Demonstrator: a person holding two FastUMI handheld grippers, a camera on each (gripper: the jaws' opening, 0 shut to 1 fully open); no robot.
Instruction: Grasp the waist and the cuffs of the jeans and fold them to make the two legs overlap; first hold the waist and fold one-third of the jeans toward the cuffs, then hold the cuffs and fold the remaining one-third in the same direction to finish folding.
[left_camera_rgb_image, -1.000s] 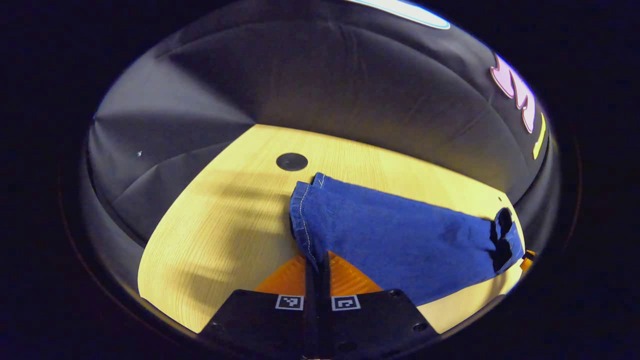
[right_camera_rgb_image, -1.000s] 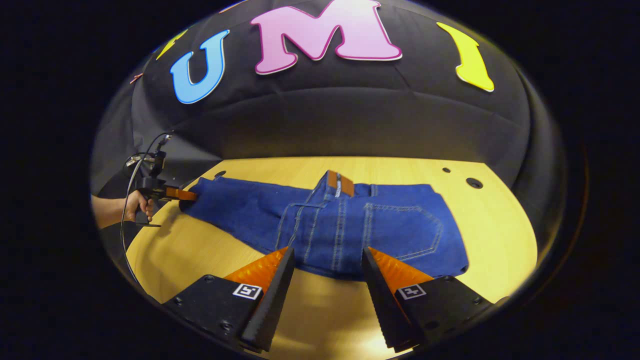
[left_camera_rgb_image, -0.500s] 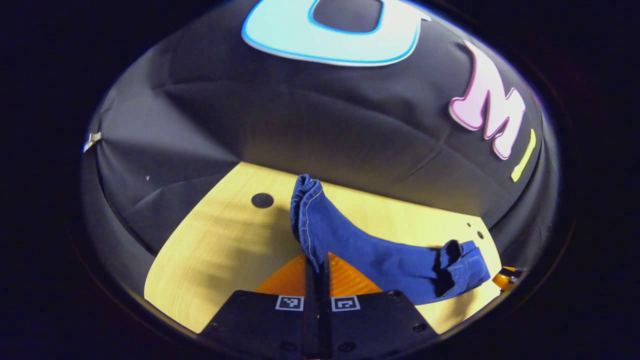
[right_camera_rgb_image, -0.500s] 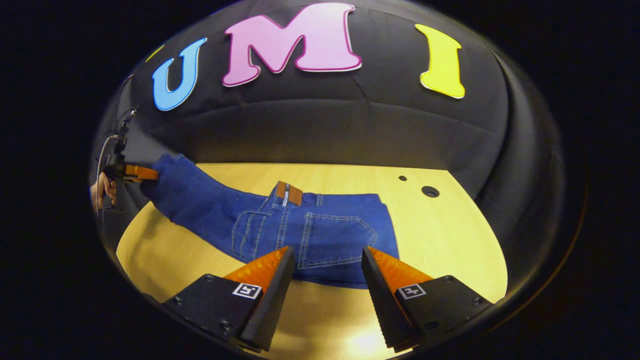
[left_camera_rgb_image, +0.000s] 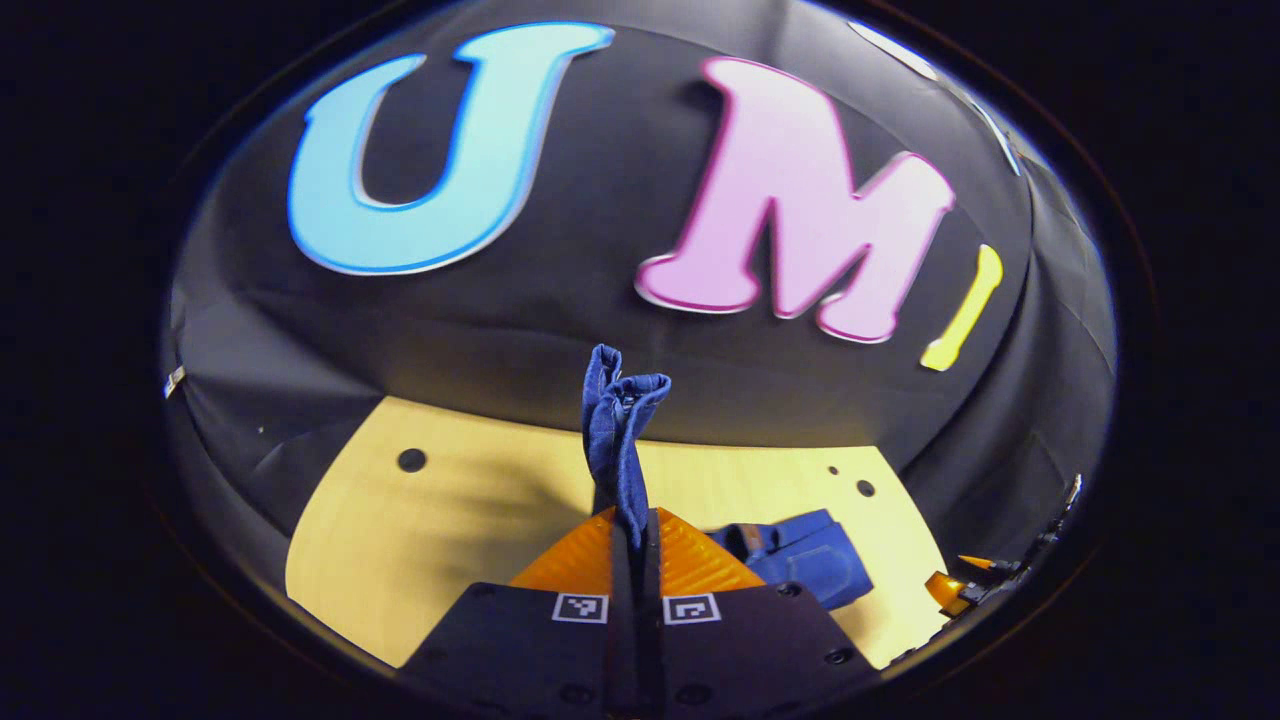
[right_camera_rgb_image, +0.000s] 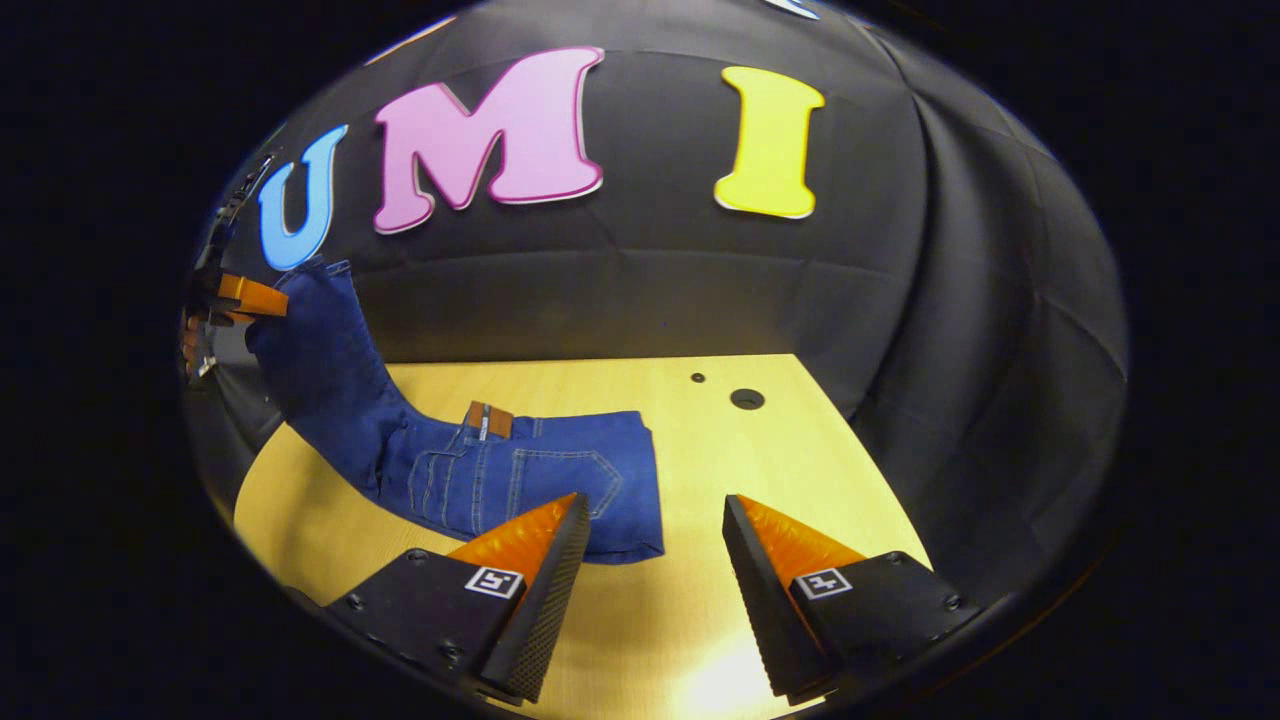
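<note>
You are working in a recording booth, a staged data-collection set, not a lived-in room. Beyond your fingers (right_camera_rgb_image: 648, 600), black cloth (right_camera_rgb_image: 640, 290) hangs as the wall, creased and closing in on every side. Under your fingers lies a pale wood-grain table (right_camera_rgb_image: 730, 450) with round cable holes (right_camera_rgb_image: 746, 399), and the lighting is dim and artificial

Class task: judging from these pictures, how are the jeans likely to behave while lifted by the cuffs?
Probably floppy: the jeans sag from the left gripper to the table. Likely fairly heavy: the waist end lies flat. The cuffs bunch, so they may slip.
</note>
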